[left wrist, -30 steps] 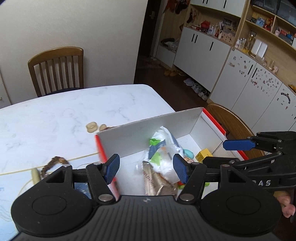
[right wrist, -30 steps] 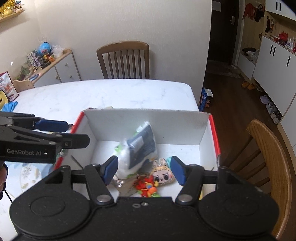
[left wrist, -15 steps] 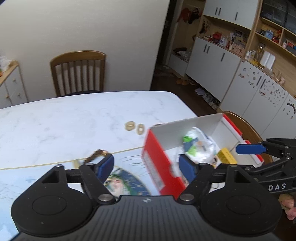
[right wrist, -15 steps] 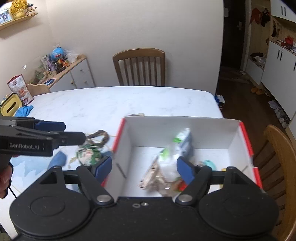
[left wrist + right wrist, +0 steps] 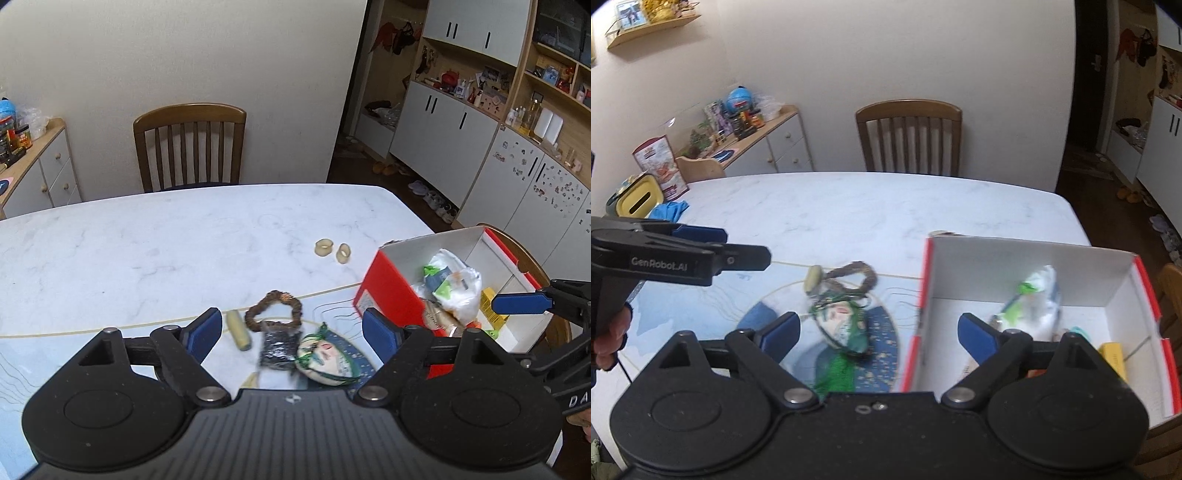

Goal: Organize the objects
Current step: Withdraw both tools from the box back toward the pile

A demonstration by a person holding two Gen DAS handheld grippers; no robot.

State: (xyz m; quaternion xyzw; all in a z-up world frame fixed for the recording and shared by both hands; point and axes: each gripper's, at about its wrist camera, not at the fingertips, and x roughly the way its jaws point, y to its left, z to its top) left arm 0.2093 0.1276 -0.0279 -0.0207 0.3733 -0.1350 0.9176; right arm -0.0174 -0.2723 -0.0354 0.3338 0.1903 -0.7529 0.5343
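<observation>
both views now swing left off the box (image 5: 391, 295) toward the bracelet (image 5: 273, 308); left gripper (image 5: 293, 332) and right gripper (image 5: 879, 334) gape wide, empty.

table (image 5: 147, 243): glossy white marble-look top | box (image 5: 391, 295): smooth card, red outside, matt white inside | bag (image 5: 456, 284): crinkled shiny plastic | bracelet (image 5: 273, 310): rough brown beads | chair (image 5: 190, 147): varnished wood | left gripper (image 5: 291, 332): matt black plastic, blue pads
</observation>
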